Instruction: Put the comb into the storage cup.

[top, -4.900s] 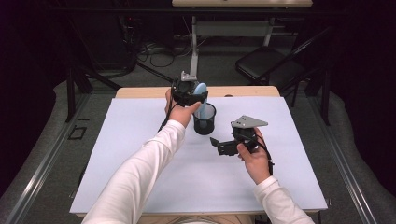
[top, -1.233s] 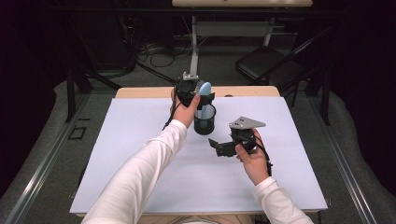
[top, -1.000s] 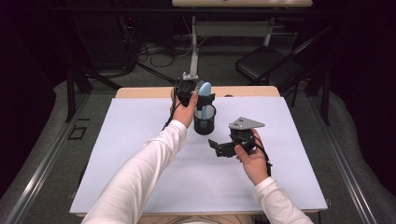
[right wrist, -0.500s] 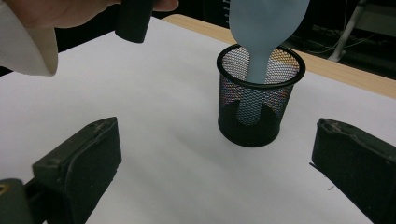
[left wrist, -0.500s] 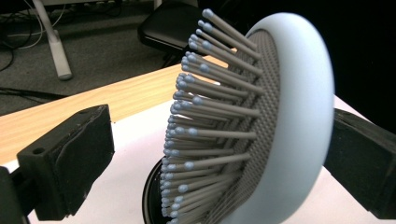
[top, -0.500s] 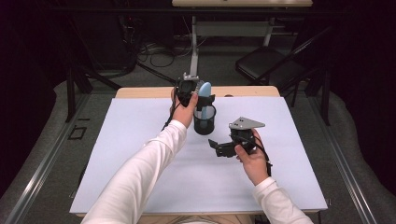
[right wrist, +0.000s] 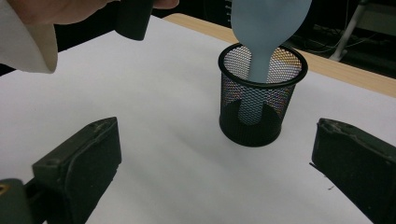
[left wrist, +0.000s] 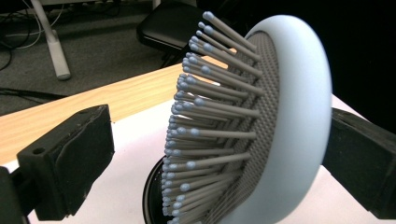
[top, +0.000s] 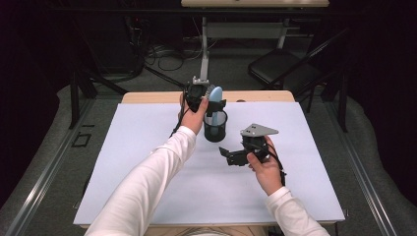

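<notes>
Left tongs [top: 212,101], upper centre of the high frame: jaws stand apart around the head of the light-blue hairbrush [top: 216,95]. In the left gripper view the right jaw sits against the smooth back of the brush [left wrist: 299,93], while the left jaw is clear of the bristles, so the tongs are not clamped on it. Brush stands upright, handle down inside the black mesh pen cup [top: 215,126], head sticking out above the rim. In the right gripper view the handle reaches the cup [right wrist: 261,93] floor.

Cup sits on the white sheet covering the worktop [top: 147,147], just right of the left hand.

Right tongs [top: 231,156], centre right of the high frame: jaws wide open, gripping nothing, aimed at the cup from near.

Handling guess: brush is light, rigid plastic body, back is smooth and curved so likely slippery; bristles flex and give poor purchase. Better hold is across the head edges or the neck. Cup is light and could tip if the brush gets levered sideways.
</notes>
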The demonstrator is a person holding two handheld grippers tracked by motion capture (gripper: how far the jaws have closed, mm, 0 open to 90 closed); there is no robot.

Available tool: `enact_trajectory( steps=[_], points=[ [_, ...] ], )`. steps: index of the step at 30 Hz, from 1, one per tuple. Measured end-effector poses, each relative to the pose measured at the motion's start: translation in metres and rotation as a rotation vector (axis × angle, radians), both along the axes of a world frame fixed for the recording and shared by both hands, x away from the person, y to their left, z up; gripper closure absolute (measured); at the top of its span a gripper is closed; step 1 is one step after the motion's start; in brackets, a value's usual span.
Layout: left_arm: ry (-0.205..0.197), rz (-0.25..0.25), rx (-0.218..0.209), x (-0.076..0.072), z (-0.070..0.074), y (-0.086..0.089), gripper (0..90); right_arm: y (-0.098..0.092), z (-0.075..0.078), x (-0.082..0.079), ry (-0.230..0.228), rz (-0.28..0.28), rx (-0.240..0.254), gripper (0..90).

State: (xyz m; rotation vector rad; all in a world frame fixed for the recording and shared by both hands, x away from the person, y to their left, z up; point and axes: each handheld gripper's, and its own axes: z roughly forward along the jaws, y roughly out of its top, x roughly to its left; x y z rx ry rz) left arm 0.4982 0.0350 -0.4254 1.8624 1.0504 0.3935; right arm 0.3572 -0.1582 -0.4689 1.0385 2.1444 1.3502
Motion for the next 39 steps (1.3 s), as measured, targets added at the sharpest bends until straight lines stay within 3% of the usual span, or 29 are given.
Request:
enact_trajectory(
  steps=[15, 39],
  points=[
    [-0.003, -0.009, -0.002, -0.002, 0.006, 0.005, 0.4, 0.0, 0.0, 0.0, 0.0, 0.0, -0.001, 1.1],
    [0.0, -0.054, 0.018, -0.014, 0.027, 0.024, 0.4, -0.004, 0.001, -0.002, 0.001, -0.006, 0.009, 1.1]
  ],
)
